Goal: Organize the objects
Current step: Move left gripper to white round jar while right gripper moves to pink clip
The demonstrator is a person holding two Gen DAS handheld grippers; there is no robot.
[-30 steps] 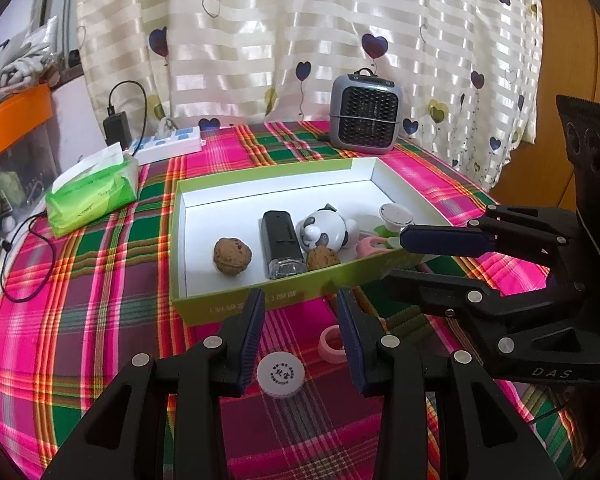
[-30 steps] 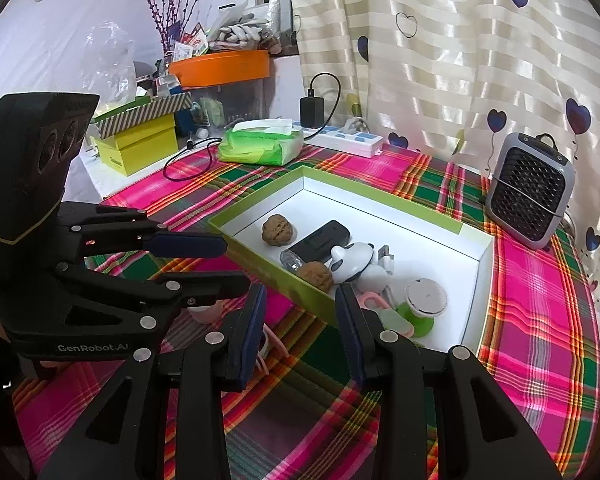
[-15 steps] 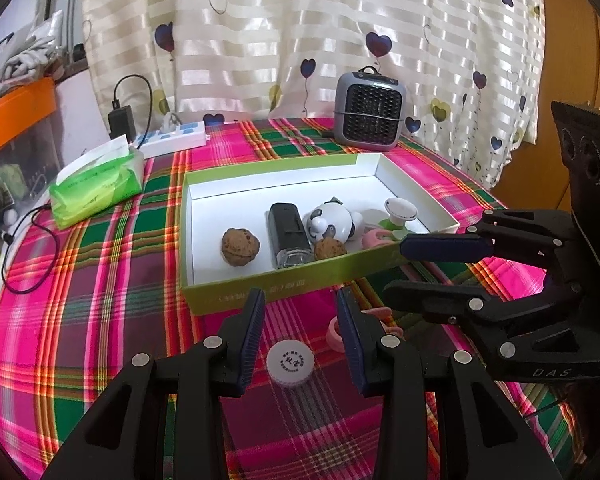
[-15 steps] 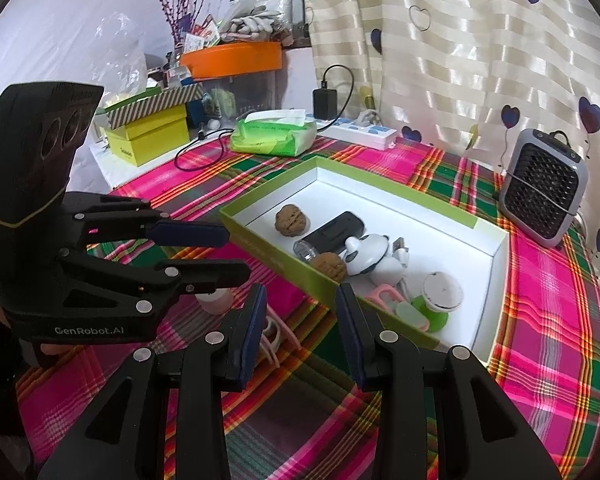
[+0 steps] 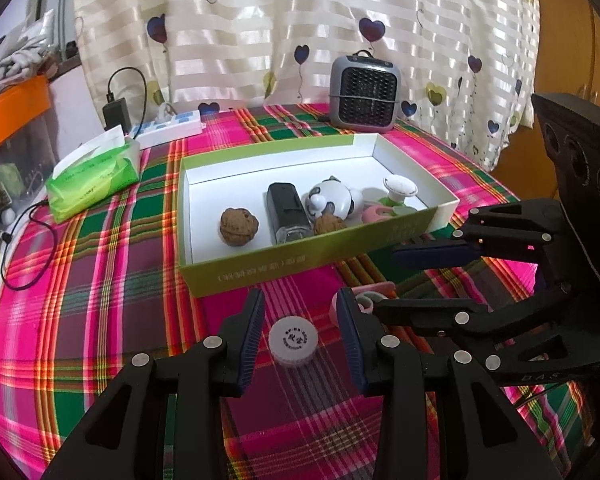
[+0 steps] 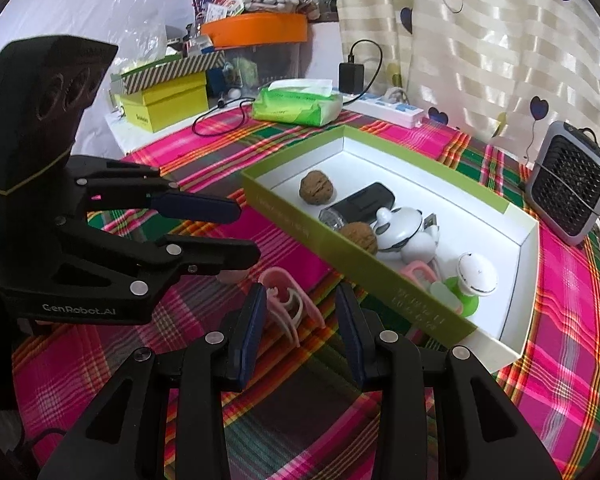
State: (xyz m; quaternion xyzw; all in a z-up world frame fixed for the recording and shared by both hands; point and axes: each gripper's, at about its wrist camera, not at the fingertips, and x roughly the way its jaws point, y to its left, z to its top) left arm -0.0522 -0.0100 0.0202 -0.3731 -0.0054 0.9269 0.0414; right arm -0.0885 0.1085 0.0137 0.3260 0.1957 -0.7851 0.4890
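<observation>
Left gripper [image 5: 300,328] hangs wide around the white cap [image 5: 293,343] — right gripper [image 6: 302,320], empty and part-open, nears the pink clip [image 6: 288,300] — next, lower and close.

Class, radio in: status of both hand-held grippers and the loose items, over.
Left hand-held gripper open, white cap between its fingers, untouched. Right hand-held gripper open over pink clip. Green box holds the rest. Nothing blocking.

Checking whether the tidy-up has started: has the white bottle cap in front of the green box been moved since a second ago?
No. The white cap lies on the plaid cloth before the green box, just as earlier; only the camera shifted.
</observation>
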